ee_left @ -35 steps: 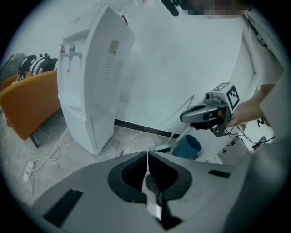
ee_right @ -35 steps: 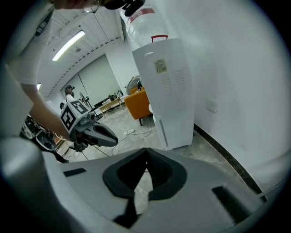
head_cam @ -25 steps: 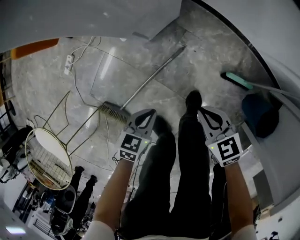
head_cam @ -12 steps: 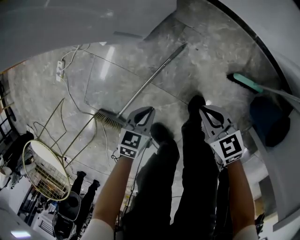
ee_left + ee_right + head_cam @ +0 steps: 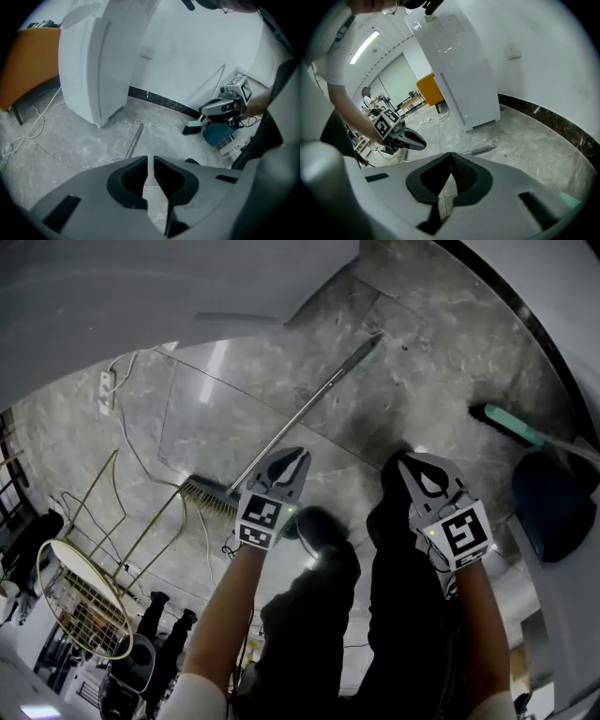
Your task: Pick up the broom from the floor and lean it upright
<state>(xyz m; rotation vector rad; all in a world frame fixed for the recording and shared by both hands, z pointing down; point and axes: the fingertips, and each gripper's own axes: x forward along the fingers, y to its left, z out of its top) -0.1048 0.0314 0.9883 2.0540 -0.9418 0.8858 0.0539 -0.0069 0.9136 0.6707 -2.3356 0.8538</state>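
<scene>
Grey marble floor (image 5: 422, 324) carried the broom (image 5: 309, 409), lying flat with its handle running toward 1 o'clock. Left tongs (image 5: 292, 457) hung at 2 o'clock of the bristles, pressed together, empty. Right tongs (image 5: 412, 461) were likewise pressed together, empty.

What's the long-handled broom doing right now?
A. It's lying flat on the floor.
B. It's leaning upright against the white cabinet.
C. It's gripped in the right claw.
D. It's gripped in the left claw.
A: the broom lies flat on the grey floor, while the left claw and the right claw are both shut with nothing between their jaws.
</scene>
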